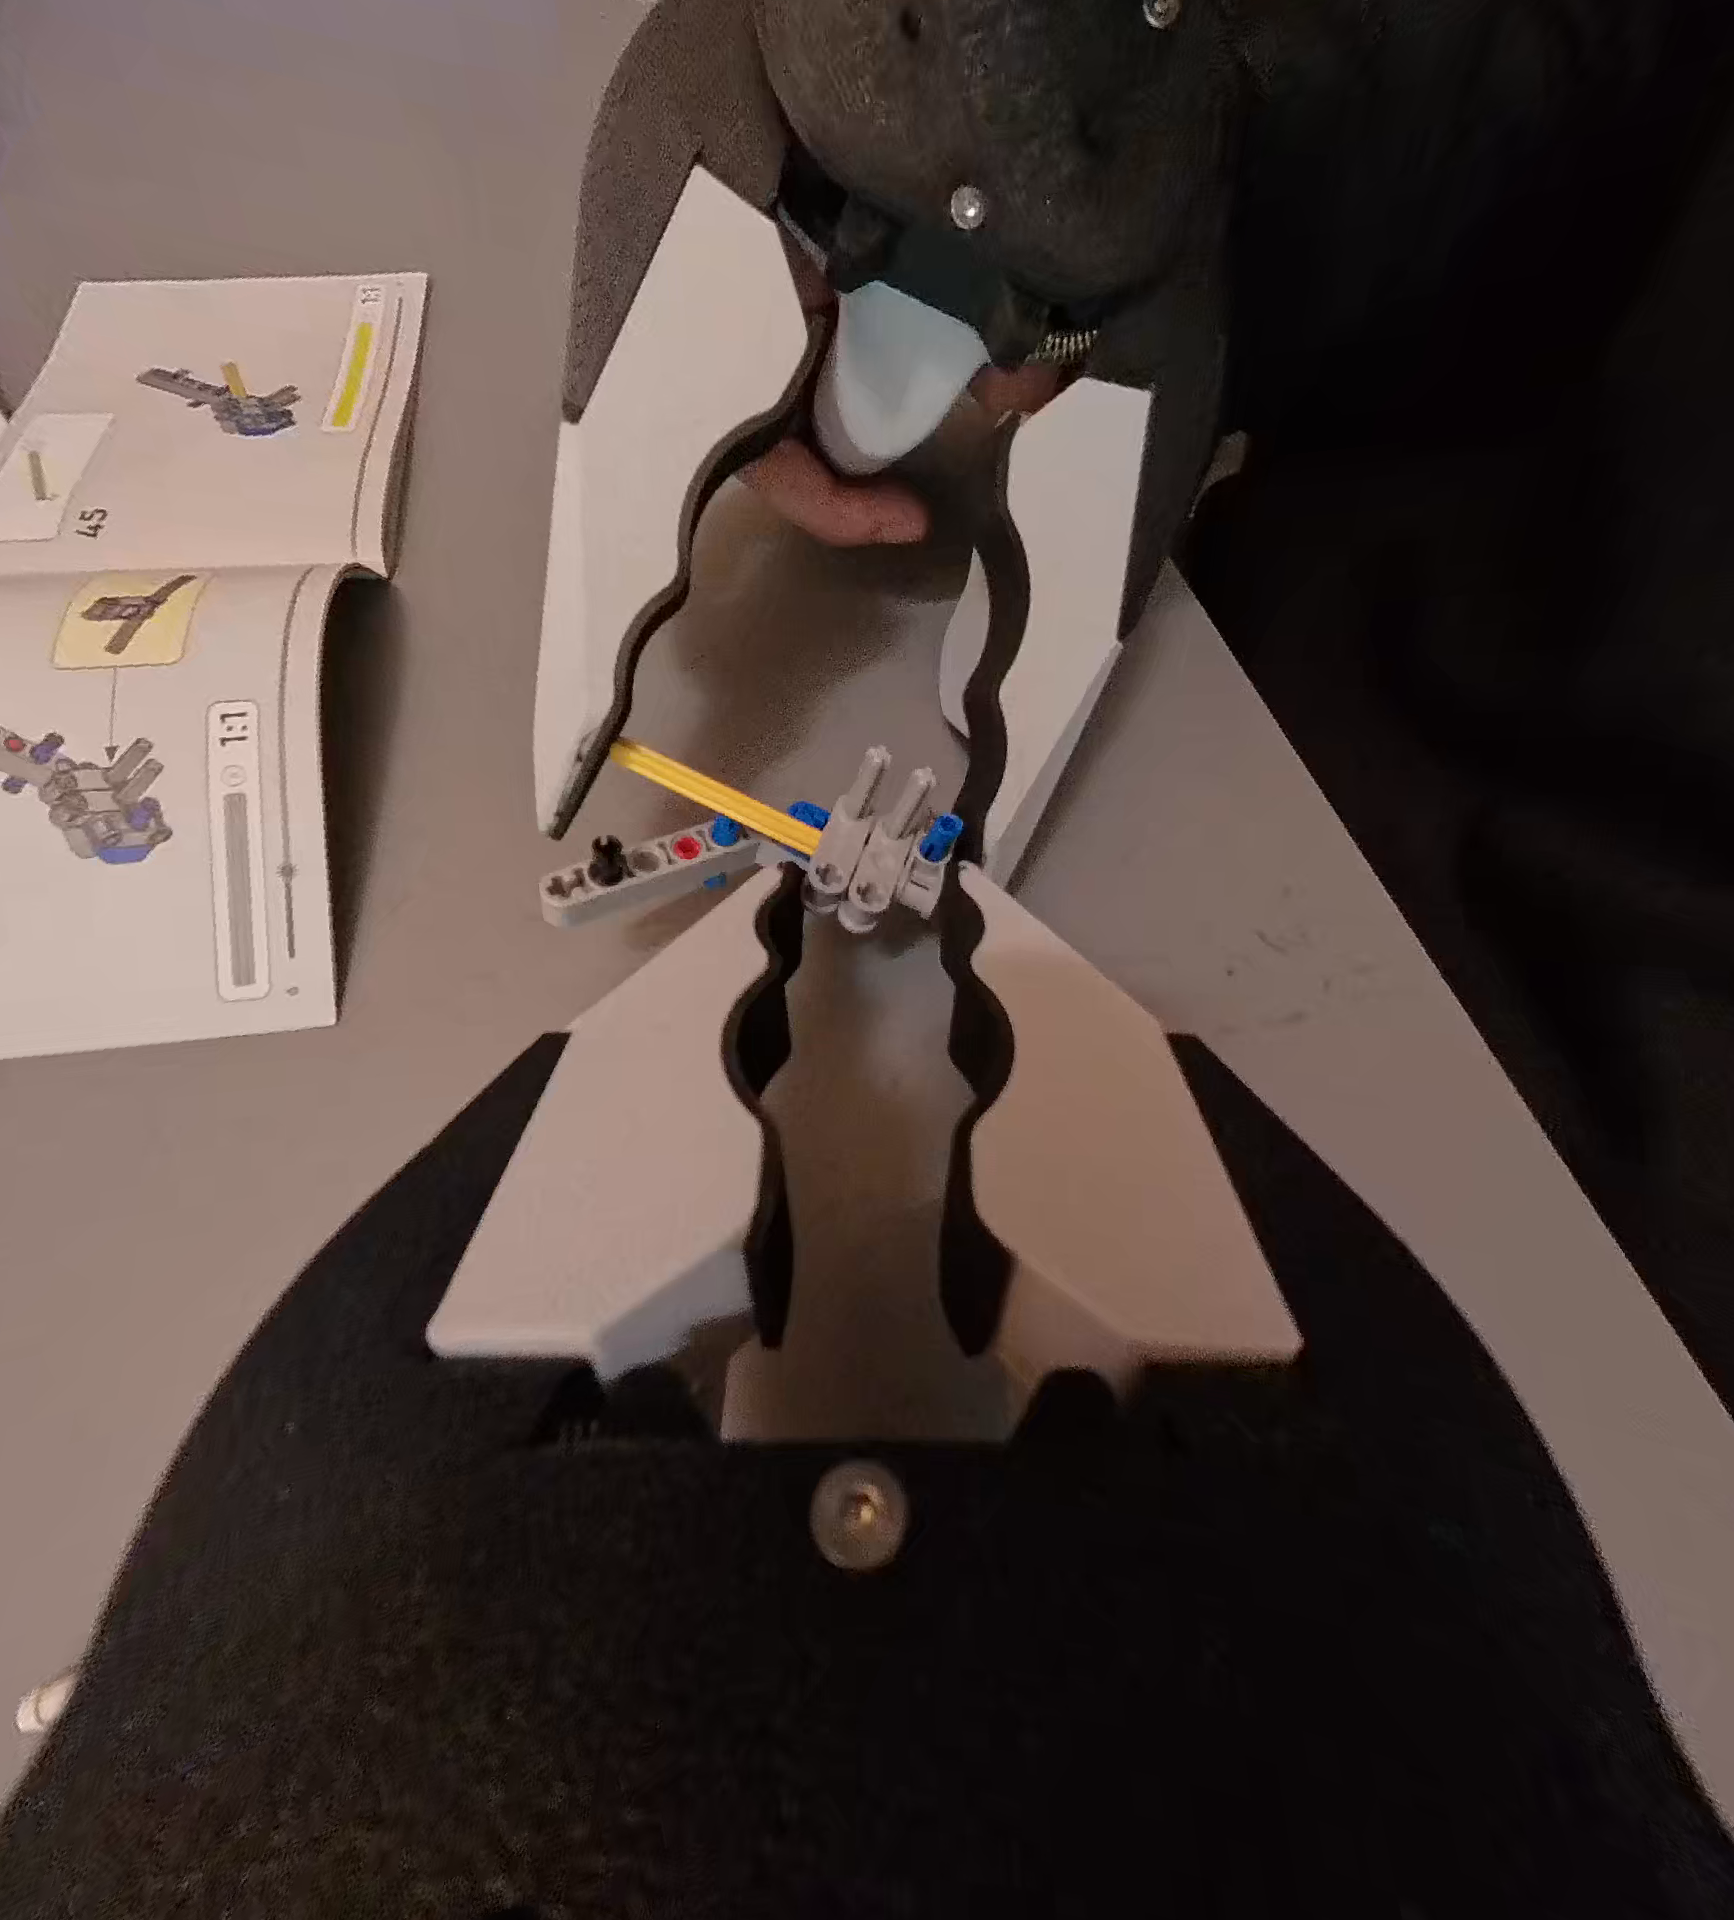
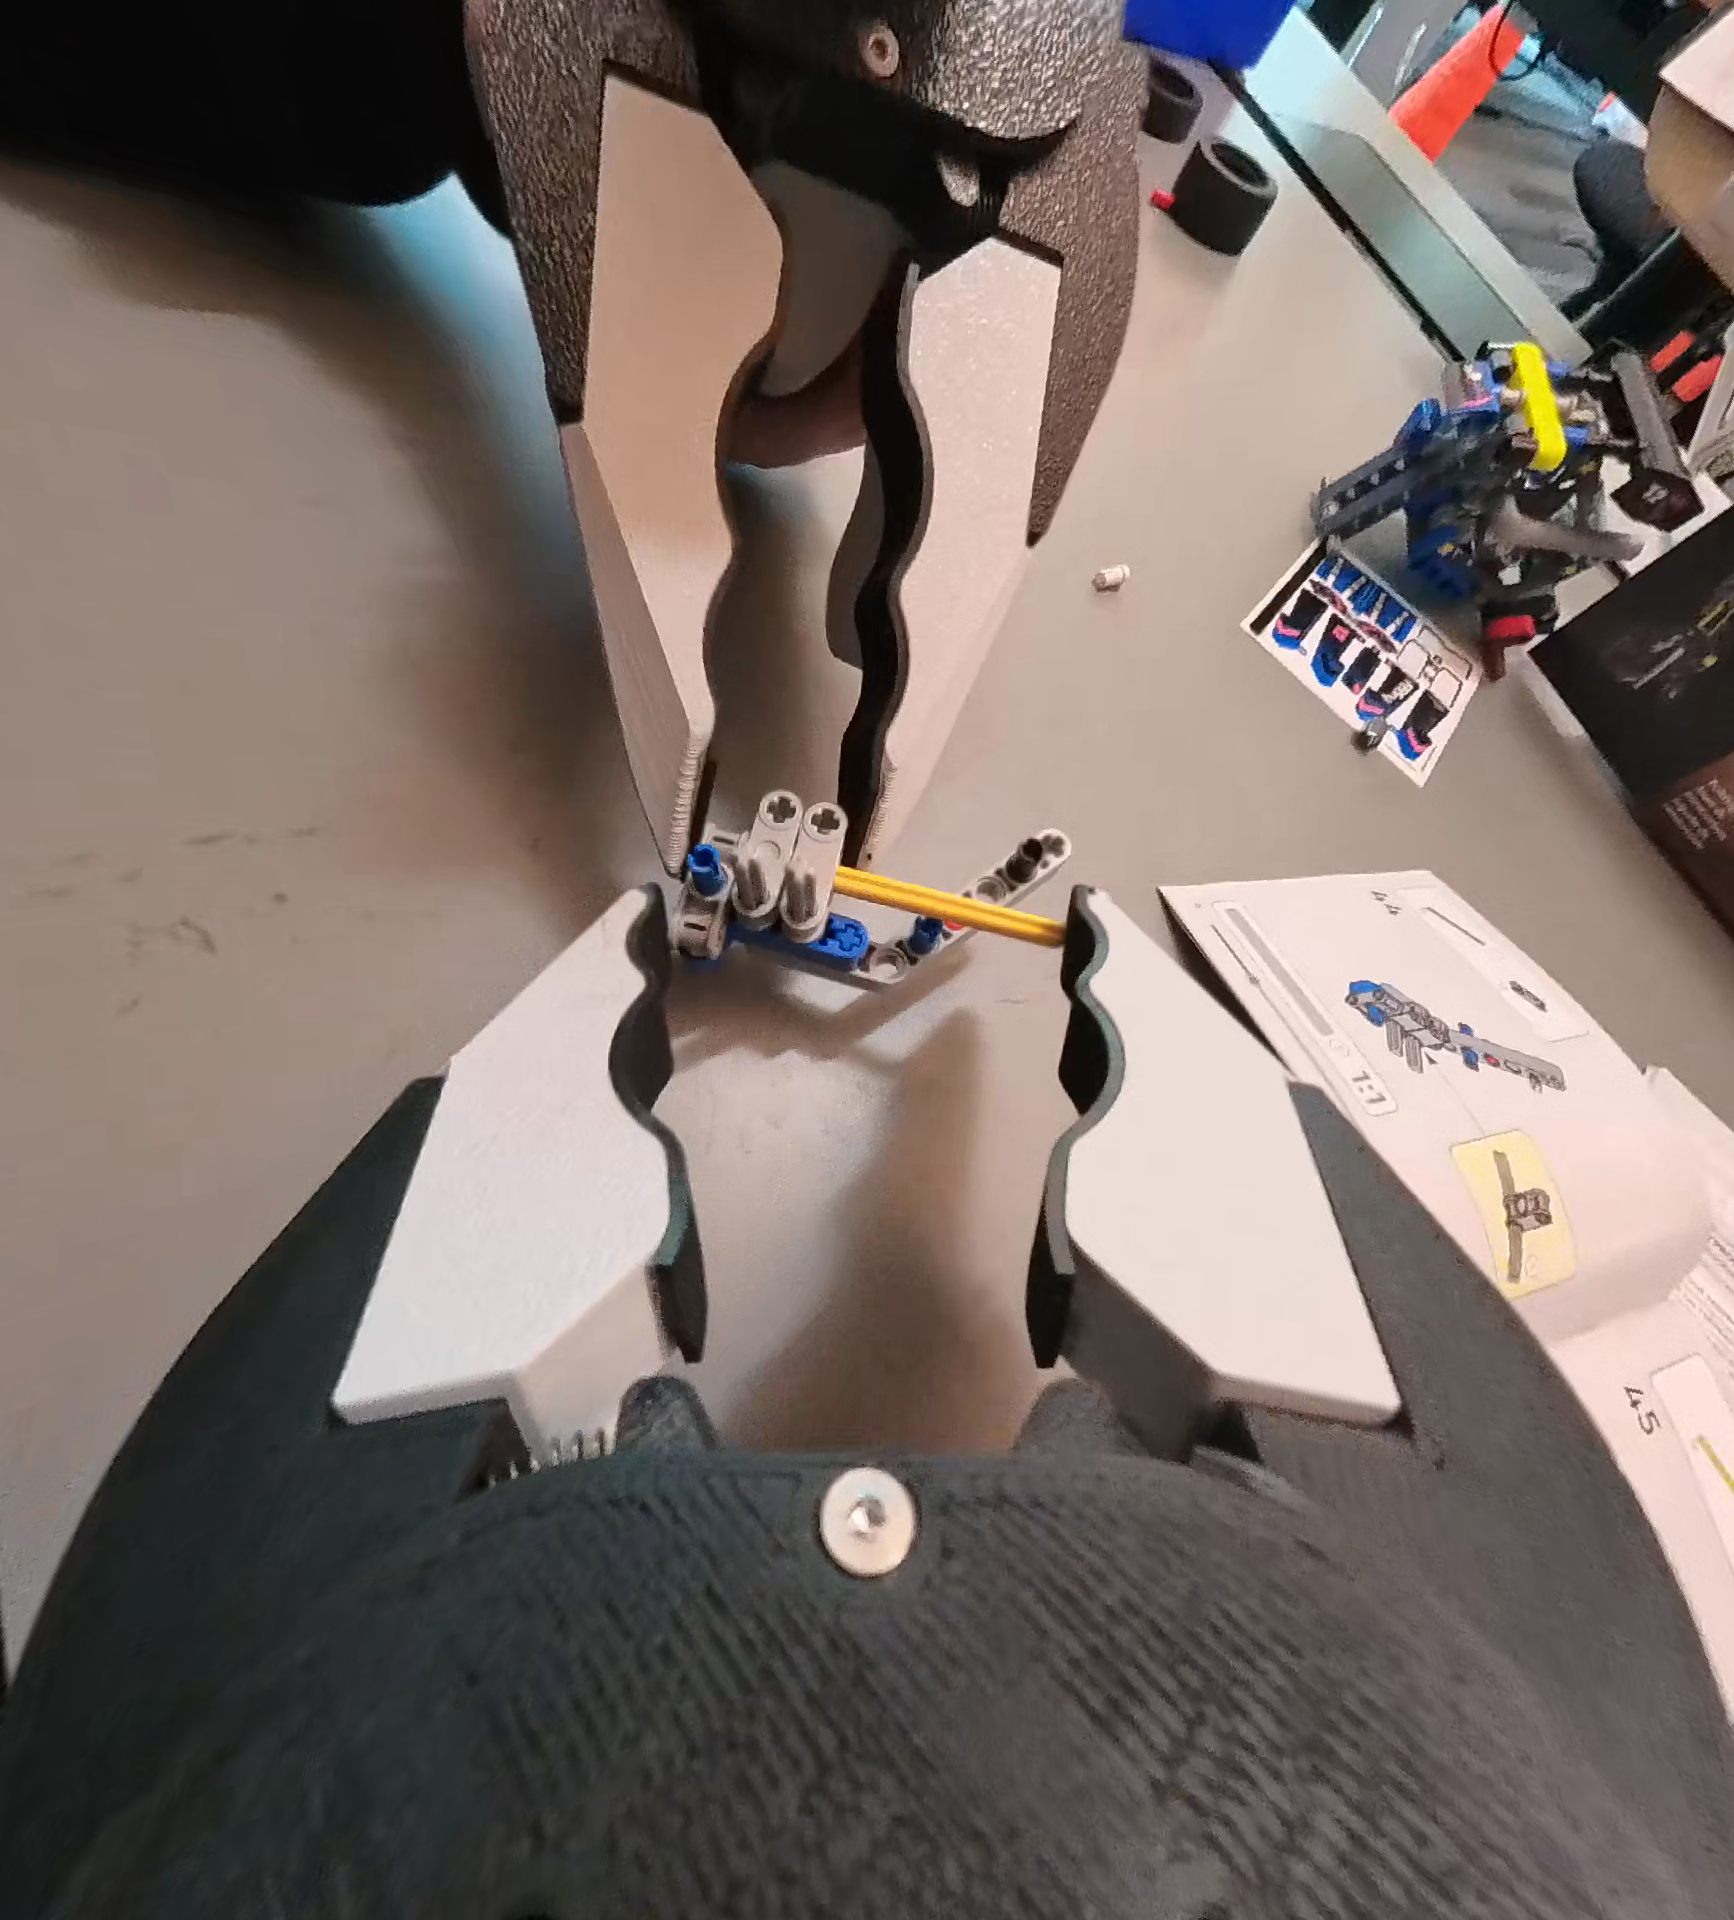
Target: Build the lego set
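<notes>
A small lego assembly [image 1: 868,852] is a grey beam with blue, red and black pins and two upright grey connectors. A yellow axle [image 1: 707,795] sticks out of its side. My left gripper [image 1: 868,883] is shut on the assembly at the connectors, just above the grey table [image 1: 219,1299]. My right gripper [image 1: 775,826] comes in from the far side with its jaws wide apart. In the right wrist view my right gripper [image 2: 868,909] brackets the assembly [image 2: 790,883]. One fingertip [image 2: 1086,914] touches the free end of the axle [image 2: 946,904]. The left gripper [image 2: 780,831] hangs from above.
An open instruction booklet [image 1: 115,779] lies to the left, and shows in the right wrist view [image 2: 1465,1091]. A sticker sheet [image 2: 1362,665], a partly built blue model [image 2: 1528,488], a dark box [image 2: 1715,686], black tyres [image 2: 1232,192] and a tiny loose piece [image 2: 1112,578] lie farther off. The table edge [image 1: 1362,831] is close. My two grippers' fingertips are within a few centimetres of each other. From either gripper's tips it is about 15 cm to the tiny loose piece [image 2: 1112,578]. The left camera catches it too, in the left wrist view [image 1: 62,1702].
</notes>
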